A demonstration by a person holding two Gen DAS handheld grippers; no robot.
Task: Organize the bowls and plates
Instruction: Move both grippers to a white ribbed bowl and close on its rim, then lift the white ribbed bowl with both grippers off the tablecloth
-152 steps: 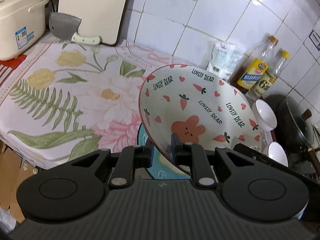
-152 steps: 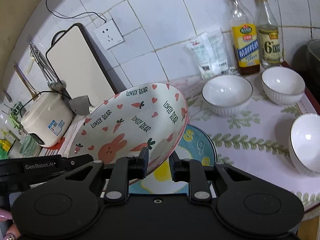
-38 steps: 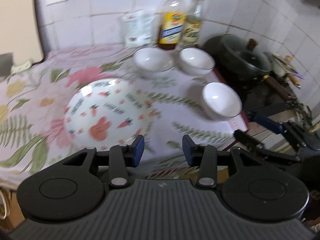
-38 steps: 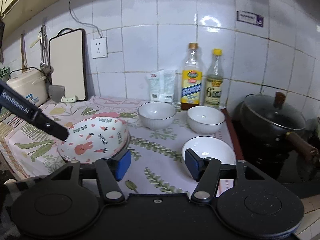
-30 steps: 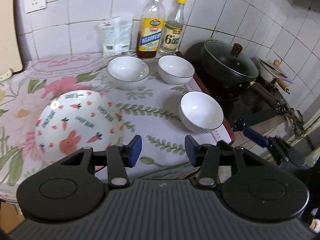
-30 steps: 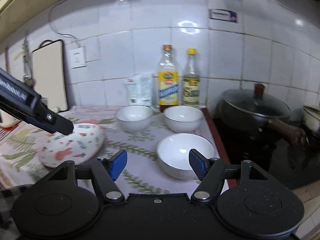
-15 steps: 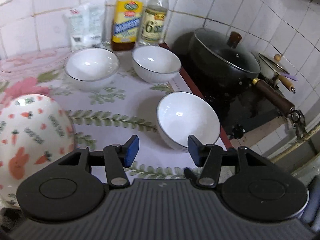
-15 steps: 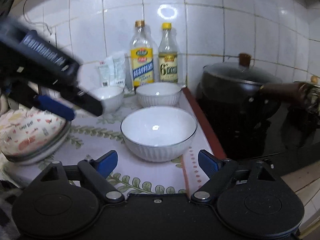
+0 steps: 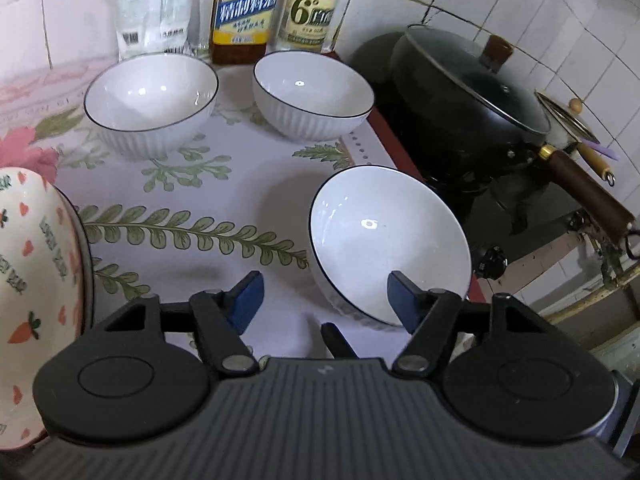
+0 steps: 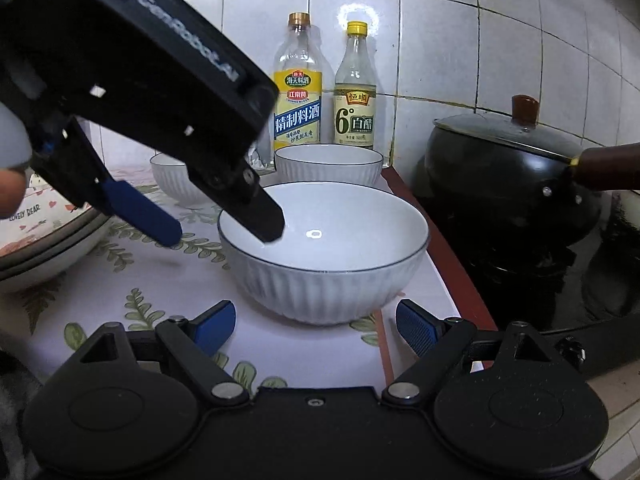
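On the worktop (image 9: 248,200), the carrot-print dish (image 9: 32,280) sits at the left edge, well apart from the nearest white bowl (image 9: 388,240). The left tool (image 9: 324,292), jaws opening, straddles that bowl's near rim without pressing it. The right tool (image 10: 316,324) hangs released just before the bowl, gripping nothing.

Both tools have left the bear plate (image 9: 28,264) on the counter and dropped toward the near white bowl (image 10: 324,256)

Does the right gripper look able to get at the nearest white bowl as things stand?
Probably yes. The right gripper is open just short of the nearest white bowl, with only bare tablecloth between. The left gripper, jaws opening, straddles the bowl's rim on the other side and may crowd it.
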